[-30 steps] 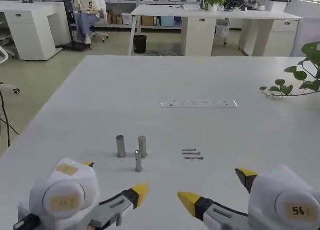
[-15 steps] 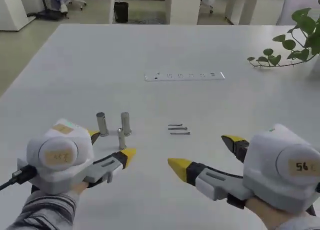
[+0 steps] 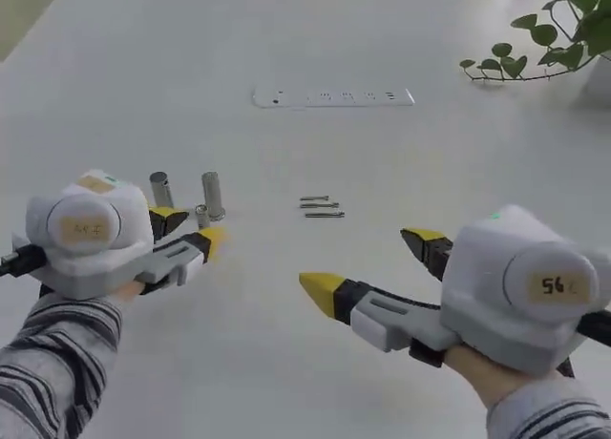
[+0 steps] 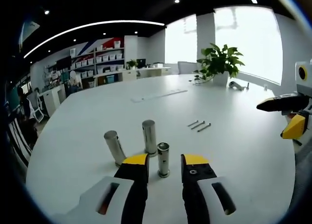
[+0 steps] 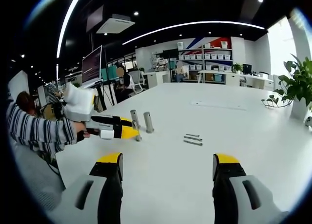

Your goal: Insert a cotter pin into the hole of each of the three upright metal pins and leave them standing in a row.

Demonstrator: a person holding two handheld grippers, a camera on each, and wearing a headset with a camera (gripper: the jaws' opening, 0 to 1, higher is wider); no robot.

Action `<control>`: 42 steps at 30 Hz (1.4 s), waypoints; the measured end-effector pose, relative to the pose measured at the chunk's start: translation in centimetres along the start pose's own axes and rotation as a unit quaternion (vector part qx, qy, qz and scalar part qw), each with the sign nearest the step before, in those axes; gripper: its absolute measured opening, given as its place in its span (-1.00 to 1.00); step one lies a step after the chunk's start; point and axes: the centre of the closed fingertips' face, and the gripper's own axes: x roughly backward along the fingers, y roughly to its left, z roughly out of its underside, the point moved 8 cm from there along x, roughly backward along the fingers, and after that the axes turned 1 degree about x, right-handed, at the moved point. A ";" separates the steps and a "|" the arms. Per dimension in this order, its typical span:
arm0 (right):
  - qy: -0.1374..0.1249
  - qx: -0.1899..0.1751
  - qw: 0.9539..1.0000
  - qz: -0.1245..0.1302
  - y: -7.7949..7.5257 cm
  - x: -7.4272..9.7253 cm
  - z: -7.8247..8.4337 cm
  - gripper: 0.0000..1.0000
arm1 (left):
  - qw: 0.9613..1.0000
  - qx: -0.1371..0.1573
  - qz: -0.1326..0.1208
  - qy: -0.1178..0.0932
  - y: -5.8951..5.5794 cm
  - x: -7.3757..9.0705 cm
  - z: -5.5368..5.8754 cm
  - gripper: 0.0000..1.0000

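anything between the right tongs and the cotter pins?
Nothing. Bare table runs from the right tongs to the cotter pins, per the right gripper view.

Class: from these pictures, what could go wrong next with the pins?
The open left gripper straddles the nearest metal pin; two other pins stand close behind, so a skewed close could topple them. The three cotter pins lie flat and close together; the open right gripper might pinch several or slip.

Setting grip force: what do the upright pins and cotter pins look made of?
Upright pins: likely steel or aluminium, smooth silvery-grey cylinders with soft highlights, satin finish. Cotter pins: probably thin metal wire, dull grey; too small to judge finish.
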 end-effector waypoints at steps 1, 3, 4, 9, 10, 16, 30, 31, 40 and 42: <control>0.001 0.000 1.000 -0.001 0.0 -0.1 0.1 0.46 | 1.000 -0.005 -0.001 0.002 0.0 -0.1 0.0 -0.55; 0.005 -0.006 1.000 -0.003 0.1 -0.2 0.3 0.46 | 1.000 -0.008 0.003 0.006 -0.1 -0.5 0.0 -0.56; 0.005 -0.010 1.000 -0.005 0.1 -0.2 0.4 0.46 | 1.000 -0.009 0.004 0.006 -0.1 -0.6 0.0 -0.61; 0.007 -0.013 1.000 -0.003 0.0 -0.2 0.7 0.45 | 1.000 -0.015 0.002 0.007 -0.1 -0.9 0.1 -0.73; 0.008 -0.012 1.000 -0.003 -0.1 -0.1 0.8 0.44 | 1.000 -0.015 0.001 0.008 -0.1 -0.9 0.1 -0.78; 0.008 -0.013 1.000 0.001 -0.2 0.0 0.9 0.44 | 1.000 -0.016 -0.001 0.008 -0.1 -0.9 0.2 -0.88; 0.008 -0.015 1.000 0.006 -0.3 0.1 0.9 0.43 | 0.997 -0.011 0.073 -0.012 -1.5 -0.2 0.2 -0.90; 0.008 -0.014 1.000 0.006 -0.3 0.1 0.8 0.42 | 0.997 -0.012 0.077 -0.012 -1.6 -0.2 0.2 -0.90; 0.012 -0.025 1.000 0.007 -0.5 0.2 1.0 0.38 | 0.988 -0.046 0.149 -0.010 -4.3 0.2 -0.1 -0.90; 0.012 -0.024 1.000 0.008 -0.6 0.2 1.0 0.37 | 0.986 -0.054 0.159 -0.009 -4.7 0.2 -0.1 -0.90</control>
